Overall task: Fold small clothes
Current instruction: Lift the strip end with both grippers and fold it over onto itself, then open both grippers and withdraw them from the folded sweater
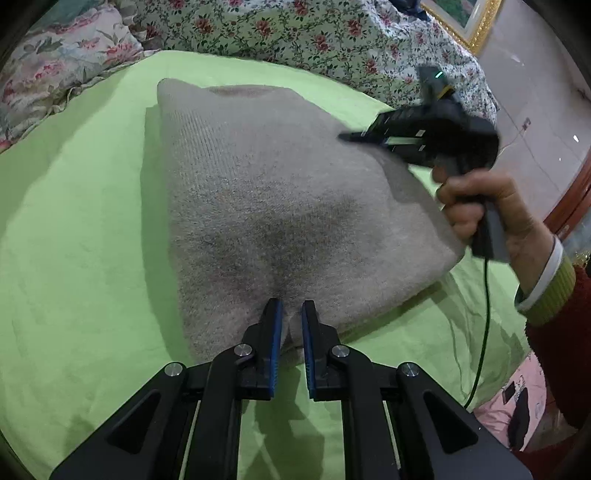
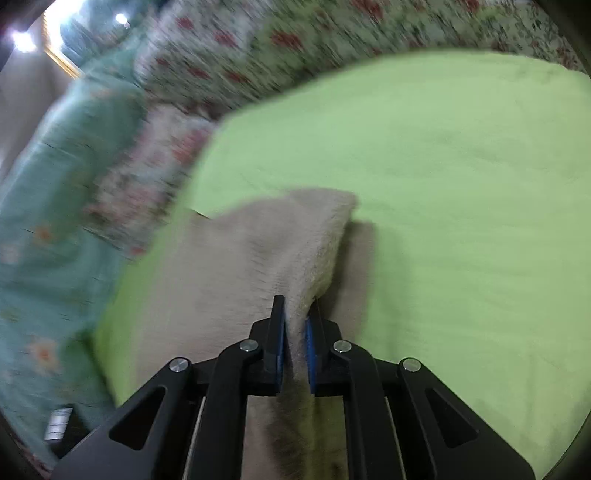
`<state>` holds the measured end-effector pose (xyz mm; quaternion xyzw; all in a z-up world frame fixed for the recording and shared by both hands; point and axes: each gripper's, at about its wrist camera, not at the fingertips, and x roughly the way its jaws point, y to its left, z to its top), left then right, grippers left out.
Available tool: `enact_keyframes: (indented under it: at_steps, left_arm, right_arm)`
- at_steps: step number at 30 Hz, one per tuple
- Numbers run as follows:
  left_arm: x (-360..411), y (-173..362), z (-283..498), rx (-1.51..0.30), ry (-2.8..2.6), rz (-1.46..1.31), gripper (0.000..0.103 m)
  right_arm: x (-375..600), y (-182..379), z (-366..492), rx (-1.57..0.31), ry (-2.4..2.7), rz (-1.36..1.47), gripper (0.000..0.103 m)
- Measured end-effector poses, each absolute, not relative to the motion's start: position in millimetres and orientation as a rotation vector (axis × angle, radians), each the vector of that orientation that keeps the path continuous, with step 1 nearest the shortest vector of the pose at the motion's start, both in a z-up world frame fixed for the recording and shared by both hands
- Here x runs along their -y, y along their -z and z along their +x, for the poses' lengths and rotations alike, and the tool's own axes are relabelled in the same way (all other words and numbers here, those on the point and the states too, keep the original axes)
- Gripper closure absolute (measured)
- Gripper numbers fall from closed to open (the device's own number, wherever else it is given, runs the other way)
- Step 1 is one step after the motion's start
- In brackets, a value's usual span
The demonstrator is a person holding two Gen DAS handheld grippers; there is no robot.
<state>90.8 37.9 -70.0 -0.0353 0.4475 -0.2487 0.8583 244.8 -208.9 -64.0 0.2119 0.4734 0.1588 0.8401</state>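
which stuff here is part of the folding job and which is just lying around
Part of the job:
- grey knit garment
- left hand-held gripper, shut on its near edge
- right hand-held gripper, shut on its side
- green sheet beneath

Lying about:
- floral quilt
- floral pillow

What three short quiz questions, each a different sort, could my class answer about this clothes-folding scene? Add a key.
1. True or false: the left gripper fingers are clamped on the near edge of the grey knitted garment.
2. What colour is the sheet under the garment? A) blue B) light green C) white
3. Fill in: the right gripper holds a fold of the ____.

Key:
1. True; the cloth puckers between its blue pads.
2. B.
3. Garment; in the left wrist view it sits at the cloth's right edge, held by a hand.
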Motion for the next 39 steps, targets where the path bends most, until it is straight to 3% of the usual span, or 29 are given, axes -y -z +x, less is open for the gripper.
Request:
enact_keyframes:
  at_steps: [5,9,15,17,20,28,32,35,39]
  left_arm:
    - [-50.5,40.1,80.9,-0.93,0.579,-0.099,0.091]
    - [-60.2,6.5,90.7,-0.832,0.551,-0.109,0.074]
    - [-62.8,22.1,146.1,-0.863,0.489,-0.158,0.078]
    - [-61.2,38.4,158.9,-0.909,0.479,-0.145,0.082]
    - [-60.9,43.1,164.0,-0.908,0.488,-0.162,0.083]
    - [-58.8,34.1,152.5,-0.896,0.459,-0.149,0.084]
    - [-64.0,21.7,119.3,-0.866,0.508,-0.141,0.078]
    - [-62.4,26.3,95.1,-0.87,0.532,-0.109,0.066]
    - [-66.9,57.0,86.1,-0.945,0.49,-0.108,0.066]
  right_arm:
    - [233.9,54.8,207.6,-0.912,-0.261,0.545,0.079]
    - [215.8,7.6,157.9,-0.802,-0.316,0.496,0.079]
    - [162.5,20.3,142.4,-0.878,-0.312,0.326,0.079]
    - [159.3,41.3,153.6,-0.941,-0.27,0.321,0.085]
    - [164.4,58.9,160.9,-0.943,-0.273,0.348,0.091]
    - [160.4,49.6,154.4,-0.94,-0.251,0.326,0.091]
    - [161.8,33.8,122.5,-0.908,-0.269,0.33,0.087]
    - [162.1,30.0,83.5,-0.884,-0.328,0.321,0.084]
    - [163.2,59.2,58.1,-0.965,-0.258,0.266,0.08]
